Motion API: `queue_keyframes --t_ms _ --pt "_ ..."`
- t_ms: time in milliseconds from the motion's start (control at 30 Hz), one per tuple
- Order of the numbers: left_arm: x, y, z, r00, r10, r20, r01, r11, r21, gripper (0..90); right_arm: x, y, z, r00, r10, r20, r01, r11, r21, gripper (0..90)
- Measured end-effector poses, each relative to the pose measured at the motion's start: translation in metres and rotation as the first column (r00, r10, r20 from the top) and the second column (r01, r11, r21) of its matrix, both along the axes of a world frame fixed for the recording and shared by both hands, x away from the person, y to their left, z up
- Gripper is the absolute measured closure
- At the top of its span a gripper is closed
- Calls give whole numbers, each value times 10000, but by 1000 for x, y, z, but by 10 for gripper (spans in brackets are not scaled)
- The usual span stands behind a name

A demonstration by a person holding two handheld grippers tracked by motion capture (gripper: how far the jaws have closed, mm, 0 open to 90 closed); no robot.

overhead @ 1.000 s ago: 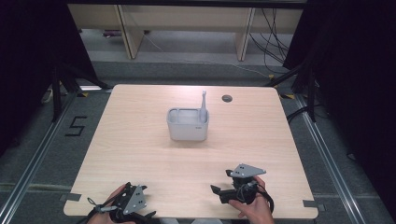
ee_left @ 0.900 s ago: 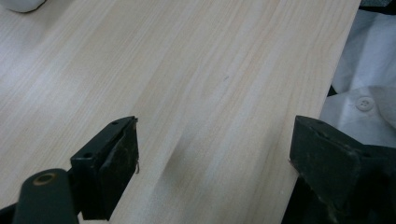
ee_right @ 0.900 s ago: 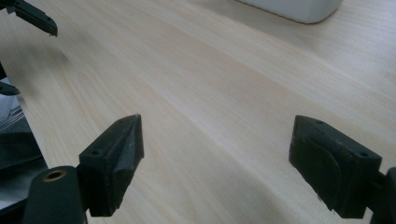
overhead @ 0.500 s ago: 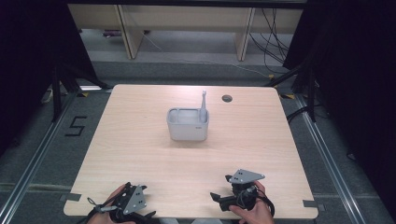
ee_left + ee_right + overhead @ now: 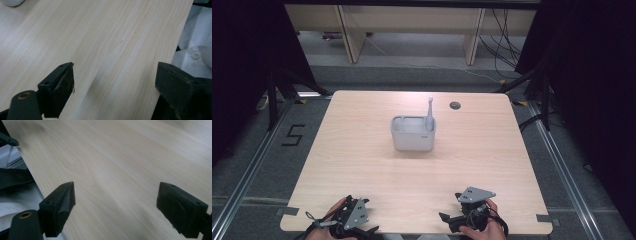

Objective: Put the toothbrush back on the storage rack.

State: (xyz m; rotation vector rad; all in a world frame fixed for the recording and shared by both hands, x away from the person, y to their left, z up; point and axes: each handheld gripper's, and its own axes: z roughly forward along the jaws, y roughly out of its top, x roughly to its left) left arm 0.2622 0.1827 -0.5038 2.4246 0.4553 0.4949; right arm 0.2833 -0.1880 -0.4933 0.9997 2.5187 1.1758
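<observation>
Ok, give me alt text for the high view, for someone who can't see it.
A grey holder with a grey brush-like tool standing upright in its right end sits mid-table on a light wooden table. At the near edge, a person's hands hold the left gripper and the right gripper, both far from the holder.

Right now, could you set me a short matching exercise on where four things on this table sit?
Things:
1. grey caddy
2. toothbrush
3. left tongs
4. cable hole

Places:
A. near edge, left of the other tongs, open
B. far side of the table top, right of the caddy
C. middle of the table
D. standing upright in the caddy's right end

Pairs: 1-C, 2-D, 3-A, 4-B
</observation>
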Motion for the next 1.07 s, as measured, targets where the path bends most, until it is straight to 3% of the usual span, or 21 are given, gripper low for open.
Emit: queue_keyframes --t_ms 100,667,1067 --pt "0 0 0 10000 1 -1 -1 10000 35 153 -2 -1 -1 9998 -187 -43 187 9998 -55 161" --pt "0 0 0 10000 -24 37 24 10000 35 153 -3 -6 -3 9999 41 -152 -44 9998 -206 161" --pt "0 0 0 10000 -24 7 24 10000 50 153 -4 -5 -3 9996 -98 -247 90 9994 -330 162"
